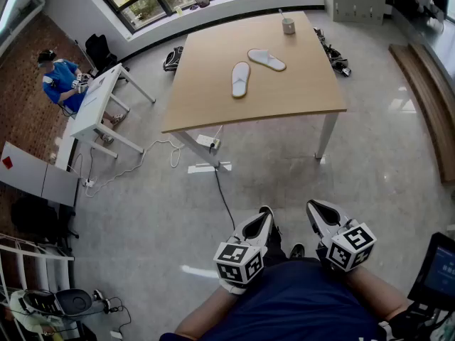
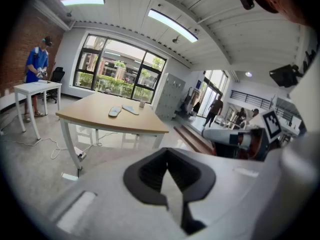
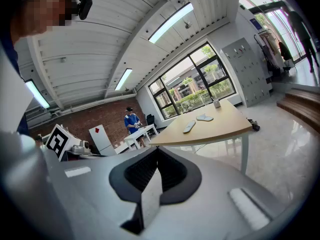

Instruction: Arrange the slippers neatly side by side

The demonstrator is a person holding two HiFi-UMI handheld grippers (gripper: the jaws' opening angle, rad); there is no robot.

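Two white slippers lie on a wooden table (image 1: 213, 101) across the room. One slipper (image 1: 240, 79) points along the table; the other (image 1: 266, 60) lies behind it, angled away and apart. Both grippers are held close to my body, far from the table. In the head view the left gripper (image 1: 265, 212) and right gripper (image 1: 313, 207) are shut and hold nothing. The left gripper view shows its closed jaws (image 2: 167, 176) below the distant slippers (image 2: 115, 112). The right gripper view shows its own (image 3: 156, 174) the same way, with the slippers (image 3: 189, 127) far off.
A cup (image 1: 288, 25) stands at the table's far edge. A person in blue (image 1: 60, 80) works at a small white table (image 1: 99, 109) to the left. Cables and a power strip (image 1: 206, 142) lie under the wooden table. Bags (image 1: 334, 55) and a wooden bench (image 1: 426, 98) sit at the right.
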